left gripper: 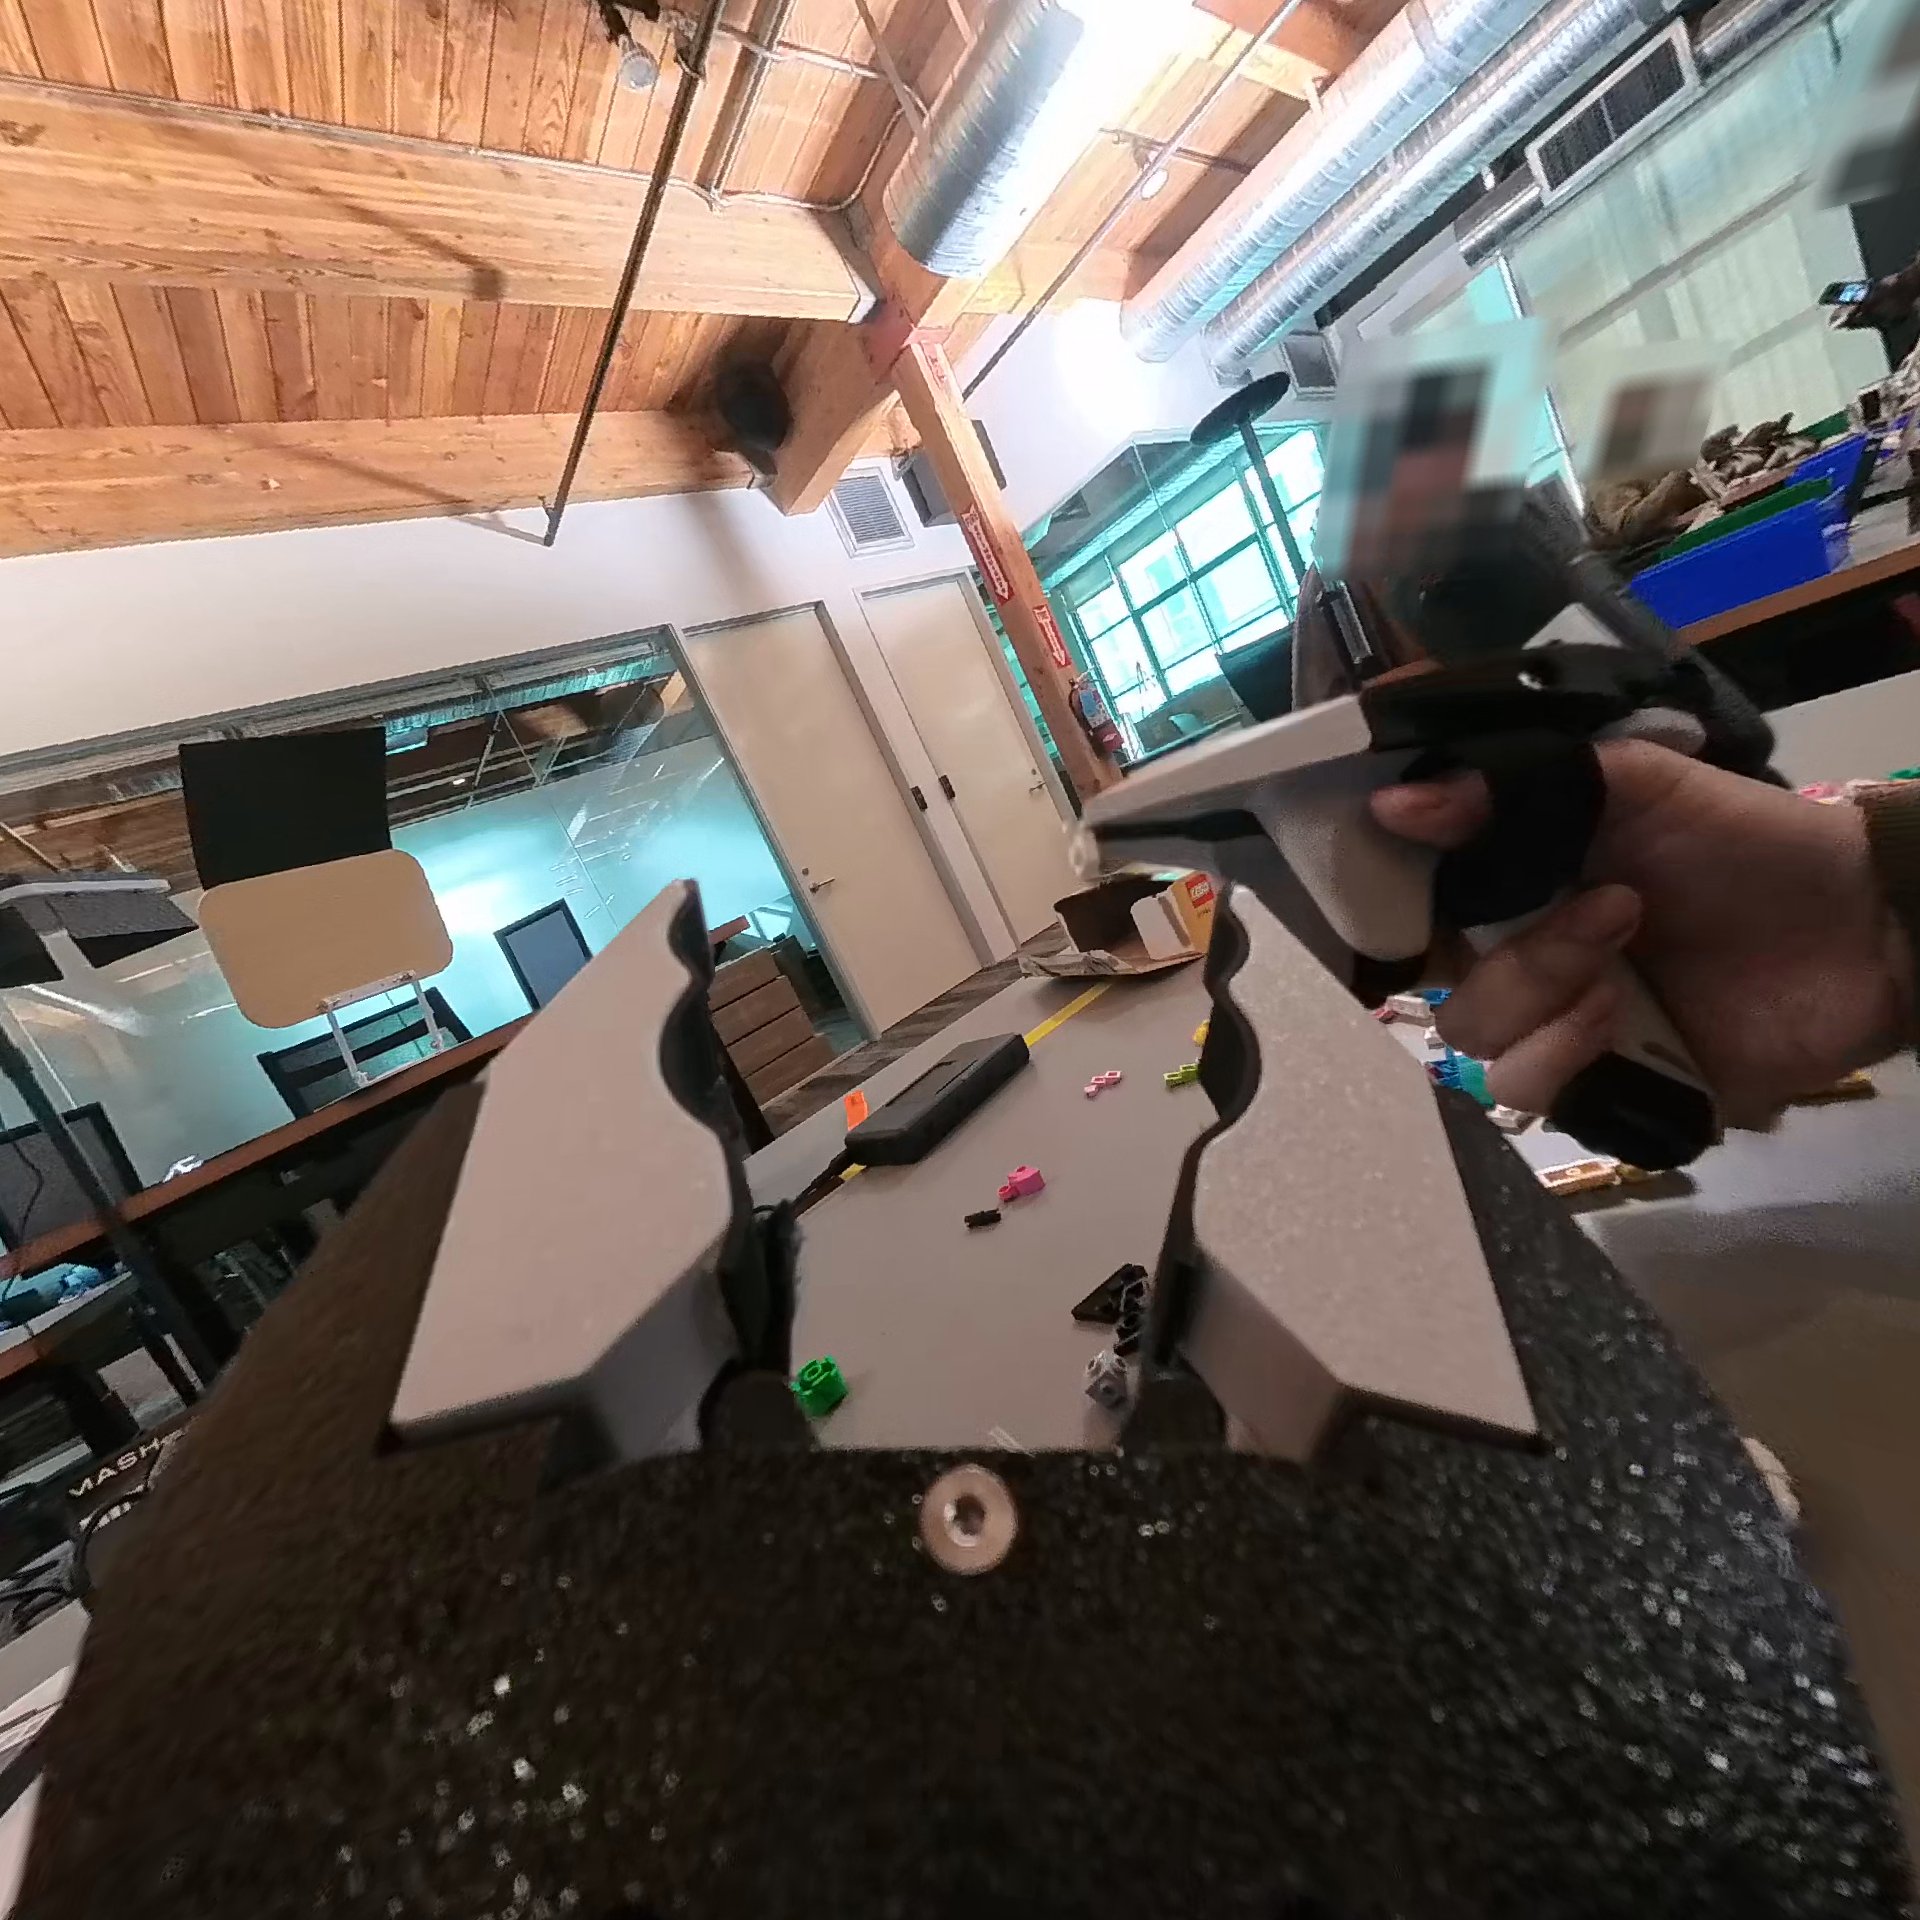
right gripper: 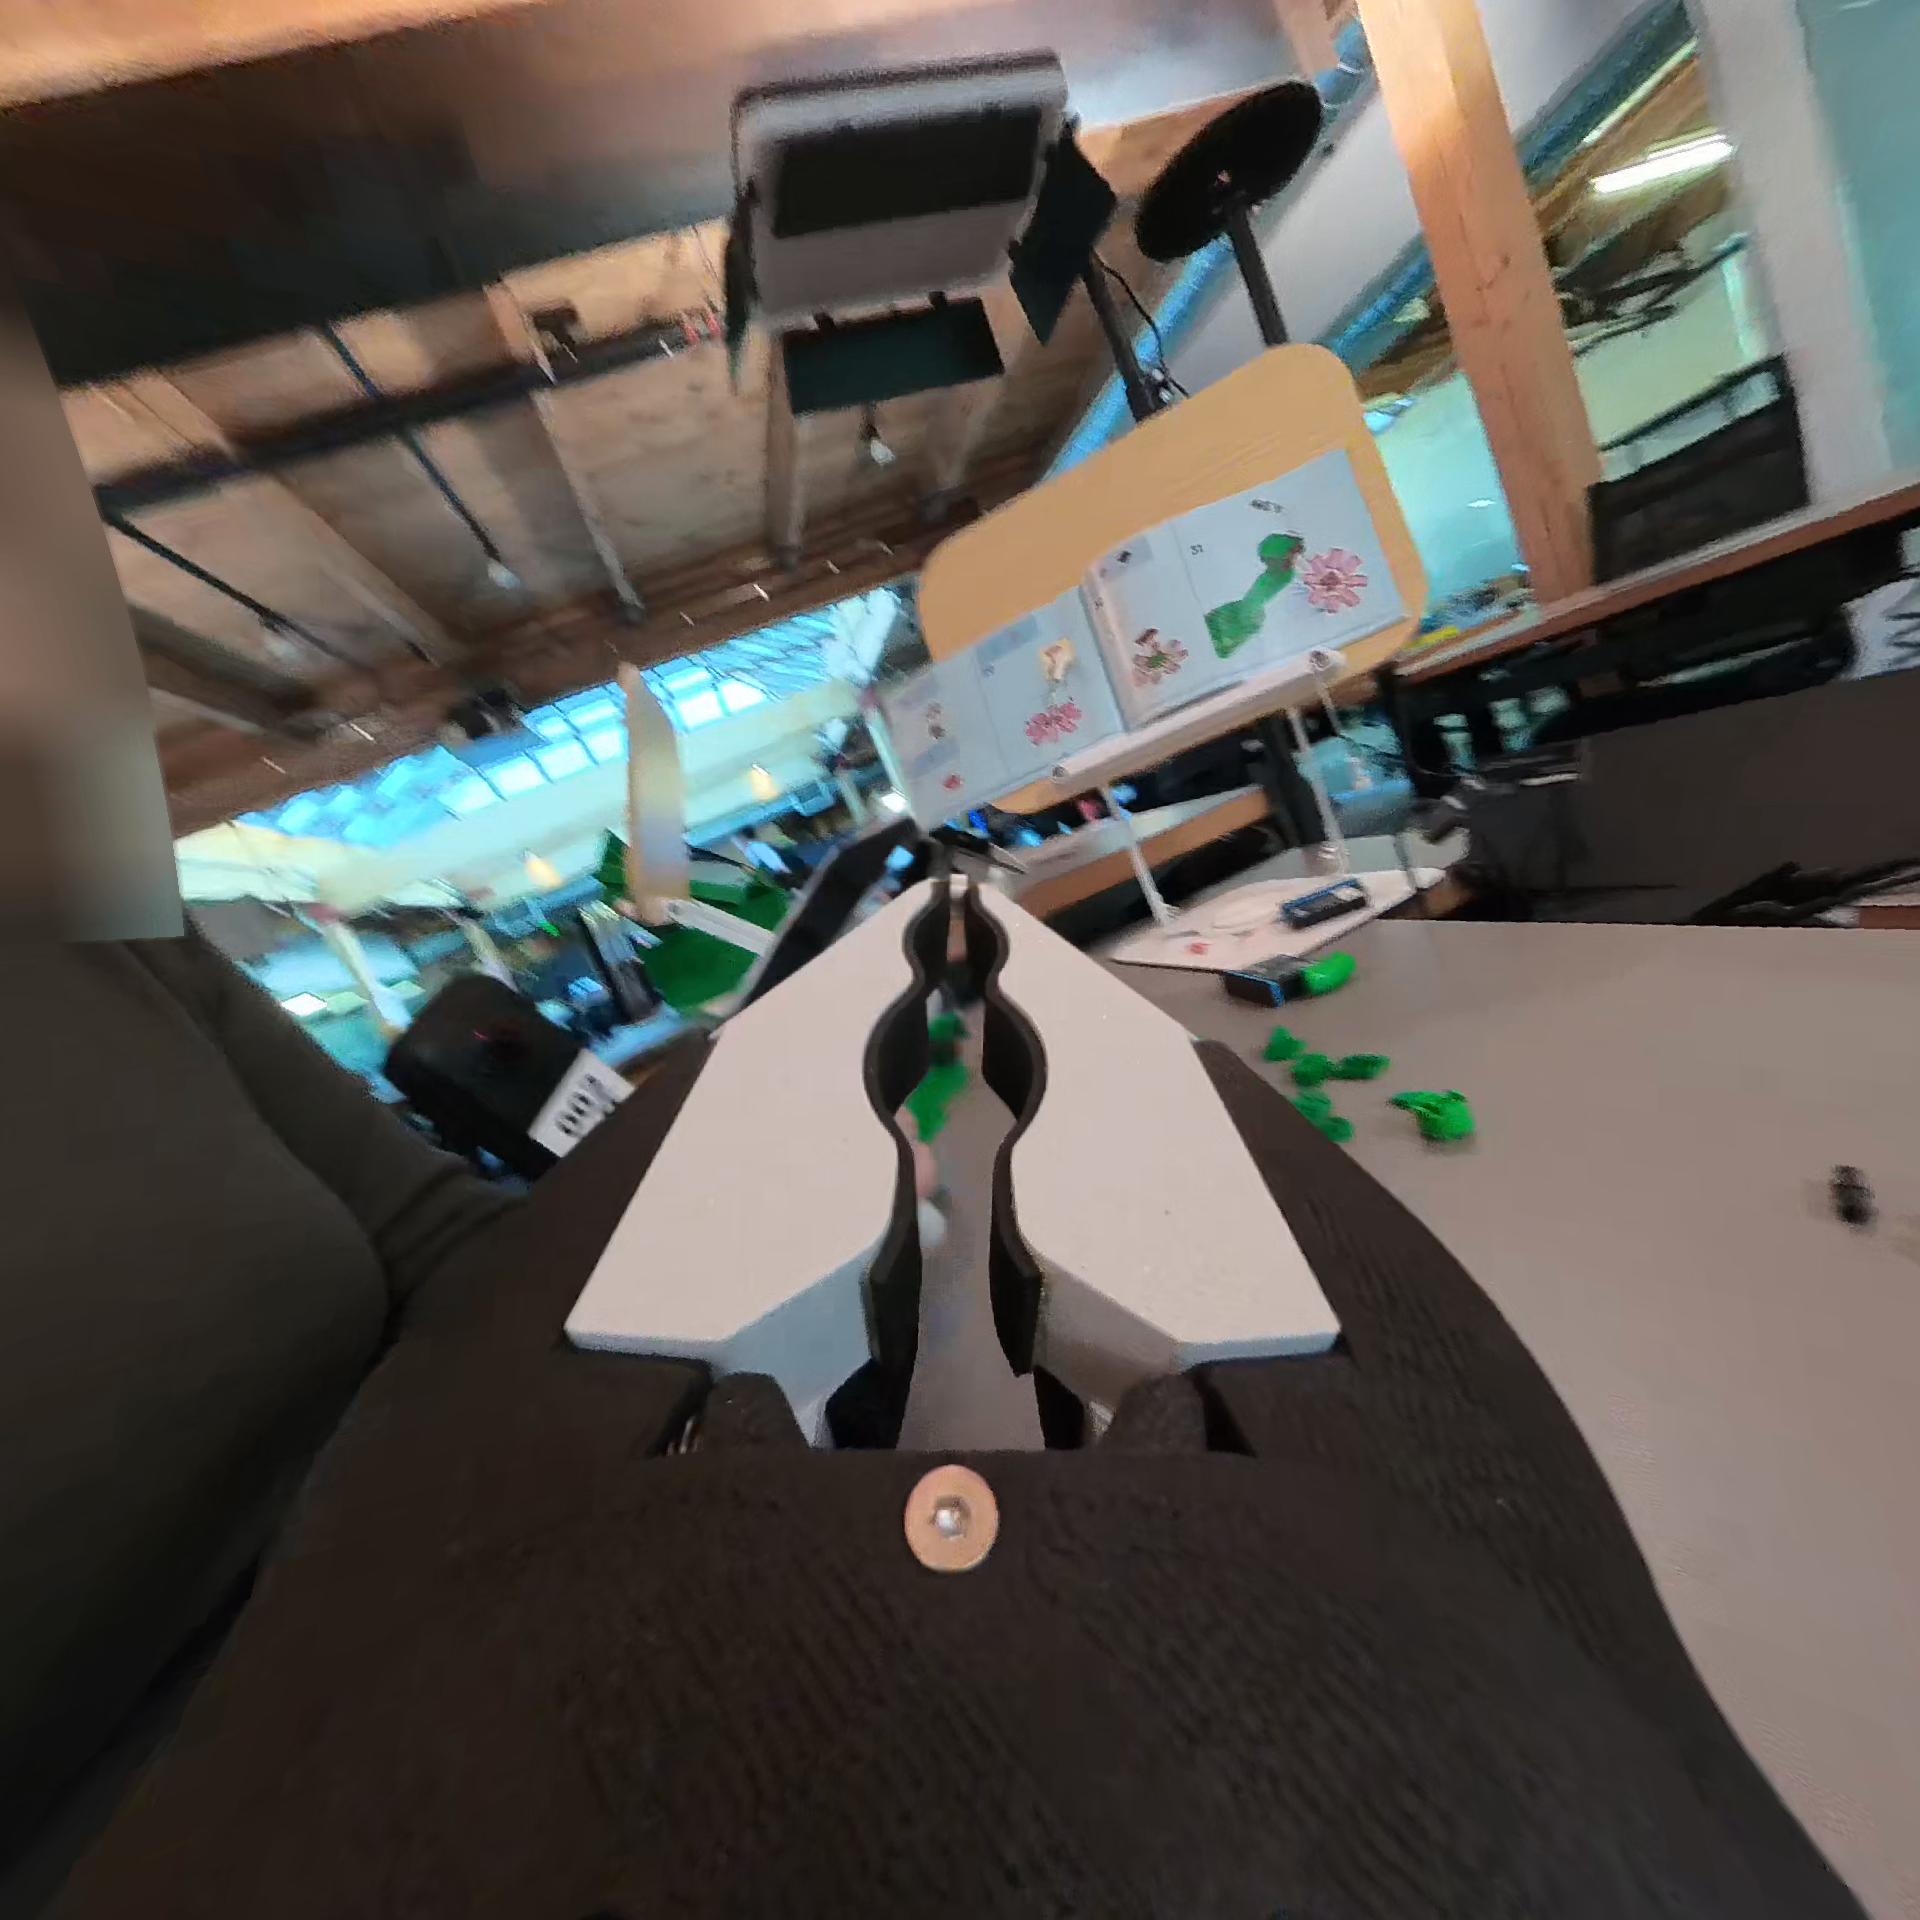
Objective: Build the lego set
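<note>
My left gripper (left gripper: 956, 904) is open and empty, raised above the grey table (left gripper: 935, 1330). Loose Lego pieces lie below it: a green round piece (left gripper: 821, 1387), a small grey piece (left gripper: 1107, 1382), black pieces (left gripper: 1117, 1299) and a pink brick (left gripper: 1023, 1182). My right gripper (left gripper: 1086, 842) is held by a hand at the right, its tip above and beyond my left gripper's right finger. It also shows in the right wrist view (right gripper: 951, 888), with the jaws nearly together on a small pale piece at the tips. Green pieces (right gripper: 1320, 1081) lie on the table beyond.
A black case (left gripper: 940, 1096) and an open cardboard box (left gripper: 1122, 925) lie farther back. A pile of coloured pieces (left gripper: 1455, 1070) sits behind the hand. An open instruction booklet (right gripper: 1174, 644) rests on a stand. A small black piece (right gripper: 1849, 1195) lies at the right. The small grey piece (left gripper: 1107, 1382) is about equally far from each gripper, around 15 cm.
</note>
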A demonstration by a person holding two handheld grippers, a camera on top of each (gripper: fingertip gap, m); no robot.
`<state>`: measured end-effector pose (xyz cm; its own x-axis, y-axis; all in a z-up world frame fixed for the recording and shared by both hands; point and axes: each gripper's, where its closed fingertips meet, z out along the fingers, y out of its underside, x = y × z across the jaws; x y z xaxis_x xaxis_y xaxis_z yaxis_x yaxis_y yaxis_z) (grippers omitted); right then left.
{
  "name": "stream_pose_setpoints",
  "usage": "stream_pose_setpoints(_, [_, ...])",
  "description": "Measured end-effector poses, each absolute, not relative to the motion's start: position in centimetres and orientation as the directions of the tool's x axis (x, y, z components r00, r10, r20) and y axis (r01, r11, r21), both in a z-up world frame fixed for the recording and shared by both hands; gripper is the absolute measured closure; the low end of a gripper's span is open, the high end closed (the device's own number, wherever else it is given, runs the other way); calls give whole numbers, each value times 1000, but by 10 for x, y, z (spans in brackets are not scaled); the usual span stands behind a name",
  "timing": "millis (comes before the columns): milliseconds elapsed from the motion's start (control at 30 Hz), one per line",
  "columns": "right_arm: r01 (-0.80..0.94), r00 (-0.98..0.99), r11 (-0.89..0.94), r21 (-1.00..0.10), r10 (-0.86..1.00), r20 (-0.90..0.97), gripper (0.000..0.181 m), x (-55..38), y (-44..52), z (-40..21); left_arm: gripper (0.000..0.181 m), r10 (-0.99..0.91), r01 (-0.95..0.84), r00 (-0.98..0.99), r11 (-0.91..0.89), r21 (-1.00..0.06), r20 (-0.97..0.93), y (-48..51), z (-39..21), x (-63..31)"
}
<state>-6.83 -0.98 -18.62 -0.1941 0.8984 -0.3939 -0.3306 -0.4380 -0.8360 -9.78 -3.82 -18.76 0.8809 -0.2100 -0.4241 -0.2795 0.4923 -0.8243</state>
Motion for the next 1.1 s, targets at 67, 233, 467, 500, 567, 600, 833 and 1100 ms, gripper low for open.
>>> stream_pose_setpoints(67, [-352, -293, -525, -775, 848, -441, 180, -66, -15, -179, 97, -230, -286, 867, 498, -819, -442, -39, -190, -93])
stream_pose_setpoints(233, [-228, -261, -530, -816, 841, -473, 180, -87, -24, -198, 152, -238, -404, 805, 451, -796, -543, -34, -210, -81])
stream_pose_setpoints(467, [-178, -287, -520, -835, 839, -462, 180, -94, -37, -200, 175, -185, -439, 815, 421, -793, -550, -30, -209, -90])
stream_pose_setpoints(500, [-174, -292, -520, -836, 839, -460, 180, -94, -38, -200, 178, -192, -439, 811, 426, -791, -553, -31, -210, -89])
stream_pose_setpoints(567, [-164, -287, -504, -848, 847, -447, 180, -92, -38, -201, 179, -185, -455, 800, 433, -778, -571, -32, -209, -88])
stream_pose_setpoints(600, [-153, -278, -488, -859, 856, -436, 180, -91, -38, -202, 180, -179, -468, 792, 434, -770, -583, -32, -209, -87])
stream_pose_setpoints(833, [-53, -145, -317, -947, 941, -307, 173, -77, -30, -214, 181, -138, -611, 687, 421, -671, -713, -29, -217, -85])
stream_pose_setpoints(1100, [116, -157, -149, -982, 974, -166, 168, -69, -47, -234, 181, -126, -729, 509, 462, -504, -851, -35, -231, -65])
